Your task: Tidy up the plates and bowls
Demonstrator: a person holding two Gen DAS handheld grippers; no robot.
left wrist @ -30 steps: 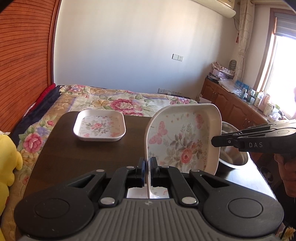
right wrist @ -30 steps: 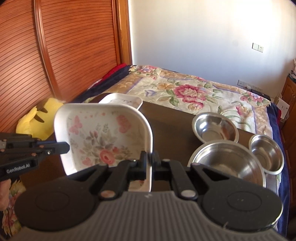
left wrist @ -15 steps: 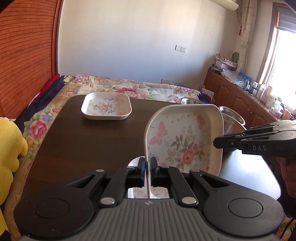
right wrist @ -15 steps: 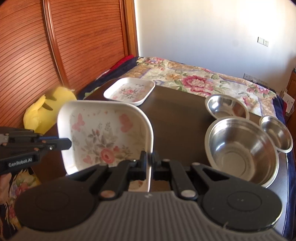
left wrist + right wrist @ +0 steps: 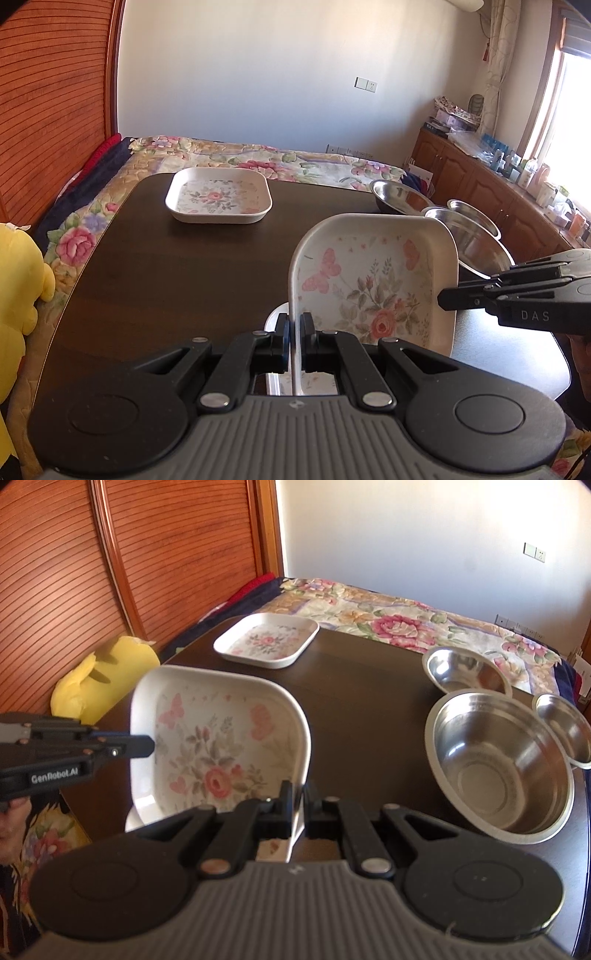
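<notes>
Far left, a yellow plush toy (image 5: 22,291) sits off the edge of the dark tabletop (image 5: 177,280). Toward the tabletop's far side rests a square floral plate (image 5: 218,199), flat and alone — likely the spot where the plates will be stacked. Nearer me, I hold a second floral plate (image 5: 373,284) tilted on edge above the tabletop, its patterned face toward the cameras. My left hand-held gripper (image 5: 294,328) is clamped tight on its left rim, and my right hand-held gripper (image 5: 299,805) is clamped on the opposite rim; two grips probably keep the wide, shallow plate from swinging. Something white lies just beneath it, though I cannot tell what. To the right, three steel bowls (image 5: 498,760) cluster together — a large one touching two smaller ones — kept apart from the plates.
</notes>
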